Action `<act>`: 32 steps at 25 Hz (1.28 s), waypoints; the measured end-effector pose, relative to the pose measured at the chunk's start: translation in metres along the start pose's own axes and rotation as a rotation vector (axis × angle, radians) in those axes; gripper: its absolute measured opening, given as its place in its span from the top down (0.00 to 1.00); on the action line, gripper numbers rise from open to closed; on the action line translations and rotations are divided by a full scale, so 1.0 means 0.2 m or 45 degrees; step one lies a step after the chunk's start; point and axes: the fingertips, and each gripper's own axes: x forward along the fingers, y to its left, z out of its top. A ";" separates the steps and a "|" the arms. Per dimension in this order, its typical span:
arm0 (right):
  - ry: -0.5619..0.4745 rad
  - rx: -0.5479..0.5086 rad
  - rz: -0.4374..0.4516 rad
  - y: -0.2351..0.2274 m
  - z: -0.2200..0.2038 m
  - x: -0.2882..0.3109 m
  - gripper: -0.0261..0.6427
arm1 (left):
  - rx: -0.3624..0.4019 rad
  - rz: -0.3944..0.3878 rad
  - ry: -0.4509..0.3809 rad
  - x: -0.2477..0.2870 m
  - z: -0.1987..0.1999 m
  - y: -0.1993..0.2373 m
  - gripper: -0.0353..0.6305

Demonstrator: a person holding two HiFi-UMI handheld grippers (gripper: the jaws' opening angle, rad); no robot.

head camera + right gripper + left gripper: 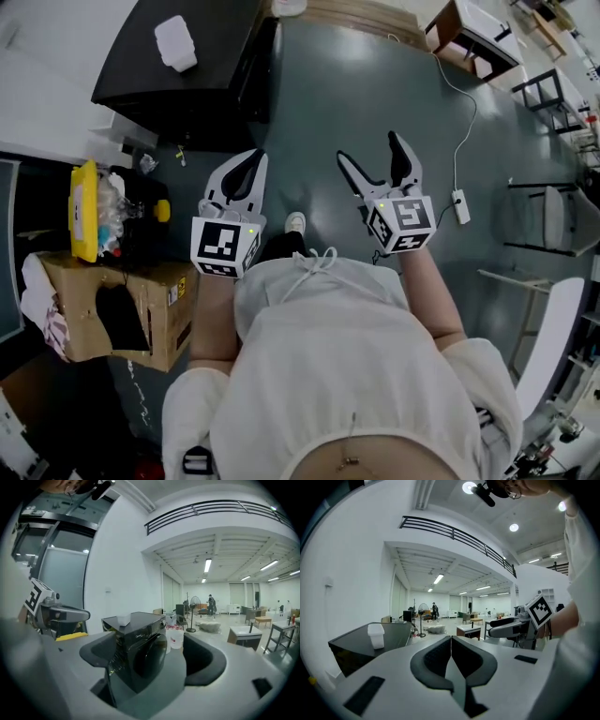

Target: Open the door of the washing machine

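The black washing machine (187, 70) stands at the upper left of the head view, with a white container (175, 42) on its top. In the right gripper view the machine (133, 653) shows some way off, framed by the jaws, its round door (152, 656) closed. My right gripper (370, 150) is held over the floor, open and empty (150, 639). My left gripper (253, 159) is beside it, shut on nothing, its pads meeting at the tips (451, 641). Neither gripper touches the machine.
A cardboard box (131, 300) and a yellow item (84, 211) sit at the left beside the machine. A white cable with a power strip (461, 206) lies on the grey floor at the right. Chairs and tables (553, 216) stand further right.
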 end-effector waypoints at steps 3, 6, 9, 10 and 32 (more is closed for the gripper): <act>0.075 0.026 0.009 -0.03 -0.02 0.27 0.29 | -0.015 0.001 0.026 0.16 -0.03 0.18 0.91; 0.162 0.044 0.039 -0.04 -0.09 0.50 0.29 | -0.067 0.025 0.052 0.27 -0.09 0.33 0.91; 0.249 0.042 0.084 -0.04 -0.18 0.72 0.29 | -0.114 0.056 0.072 0.36 -0.17 0.44 0.91; 0.278 0.043 0.099 -0.04 -0.22 0.80 0.29 | -0.123 0.068 0.078 0.39 -0.21 0.47 0.91; 0.831 0.002 0.441 0.10 -1.49 2.16 0.43 | -0.376 0.480 0.357 0.88 -1.16 0.91 0.91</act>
